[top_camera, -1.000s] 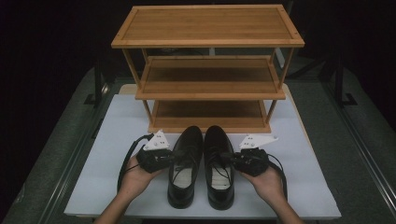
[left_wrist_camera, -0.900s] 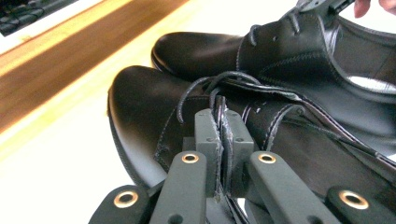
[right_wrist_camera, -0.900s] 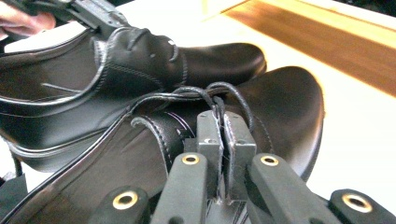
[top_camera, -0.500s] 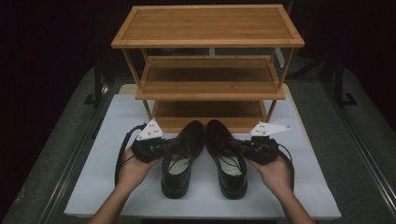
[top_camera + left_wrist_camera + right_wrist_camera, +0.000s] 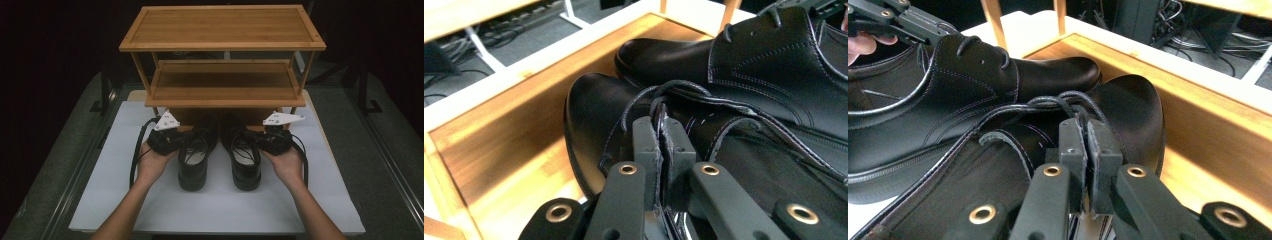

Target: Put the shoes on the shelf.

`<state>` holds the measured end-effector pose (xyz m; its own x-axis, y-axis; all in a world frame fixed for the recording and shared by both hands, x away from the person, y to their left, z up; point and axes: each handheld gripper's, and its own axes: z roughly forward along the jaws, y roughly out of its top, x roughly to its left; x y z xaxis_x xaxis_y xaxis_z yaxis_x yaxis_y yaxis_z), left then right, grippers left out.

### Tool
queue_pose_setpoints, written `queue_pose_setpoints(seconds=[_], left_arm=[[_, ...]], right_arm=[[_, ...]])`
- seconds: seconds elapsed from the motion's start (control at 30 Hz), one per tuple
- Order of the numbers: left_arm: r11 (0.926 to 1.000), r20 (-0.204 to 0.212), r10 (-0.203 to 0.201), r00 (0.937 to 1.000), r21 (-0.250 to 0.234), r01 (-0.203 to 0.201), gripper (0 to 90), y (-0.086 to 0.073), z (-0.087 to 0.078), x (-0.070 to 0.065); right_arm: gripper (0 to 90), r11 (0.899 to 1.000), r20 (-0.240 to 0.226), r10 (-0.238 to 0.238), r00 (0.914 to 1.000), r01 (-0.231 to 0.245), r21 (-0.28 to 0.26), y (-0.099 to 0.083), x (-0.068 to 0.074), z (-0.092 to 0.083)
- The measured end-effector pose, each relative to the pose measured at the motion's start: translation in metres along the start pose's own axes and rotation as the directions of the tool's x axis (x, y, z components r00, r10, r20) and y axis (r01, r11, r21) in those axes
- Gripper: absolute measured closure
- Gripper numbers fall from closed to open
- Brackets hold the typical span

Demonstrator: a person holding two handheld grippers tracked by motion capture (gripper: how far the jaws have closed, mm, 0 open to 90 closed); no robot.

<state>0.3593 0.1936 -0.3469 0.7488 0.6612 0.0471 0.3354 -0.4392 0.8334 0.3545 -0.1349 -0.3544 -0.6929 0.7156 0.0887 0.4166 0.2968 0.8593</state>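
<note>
High view showed the pair of black shoes being carried toward the wooden shoe rack (image 5: 222,80), one in each gripper. The left gripper (image 5: 662,135) had its jaws pressed together on the upper edge of the left shoe (image 5: 594,115), leather pinched between the pads; that shoe's toe lay just ahead of the jaws, over the front edge of the bottom shelf (image 5: 499,145). The right gripper (image 5: 1086,137) pinched the right shoe (image 5: 1128,105) the same way, laces looped just ahead of its jaws, toe likewise over the shelf. So the pick-up looked done and the toes had reached the shelf, while the heels hung back over the white mat (image 5: 220,210). Left to do, as I judged it: pushing both shoes fully in, setting them down, and releasing.
</note>
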Motion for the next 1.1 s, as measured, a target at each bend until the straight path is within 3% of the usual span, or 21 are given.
queue_pose_setpoints(seconds=[0.37,0.63,0.83,1.1], left_arm=[[0.9988,-0.080,-0.037,0.9961,-0.036,0.034,87.2,0.008,0.040,0.020],[0.9986,-0.135,-0.019,0.9906,-0.051,0.013,87.2,0.011,0.068,0.021],[0.9988,-0.155,0.000,0.9879,-0.048,-0.008,87.1,0.010,0.080,0.019],[0.9982,-0.132,0.008,0.9912,-0.057,-0.016,86.3,0.005,0.080,0.015]], right_arm=[[86.7,1.000,0.076,0.026,0.9968,-0.025,-0.012,0.009,-0.024,0.034],[86.7,0.999,0.132,0.034,0.9907,-0.031,-0.024,0.013,-0.031,0.055],[86.6,0.999,0.161,0.038,0.9862,-0.034,-0.028,0.011,-0.032,0.066],[86.3,0.998,0.147,0.046,0.9880,-0.041,-0.037,0.002,-0.029,0.070]])
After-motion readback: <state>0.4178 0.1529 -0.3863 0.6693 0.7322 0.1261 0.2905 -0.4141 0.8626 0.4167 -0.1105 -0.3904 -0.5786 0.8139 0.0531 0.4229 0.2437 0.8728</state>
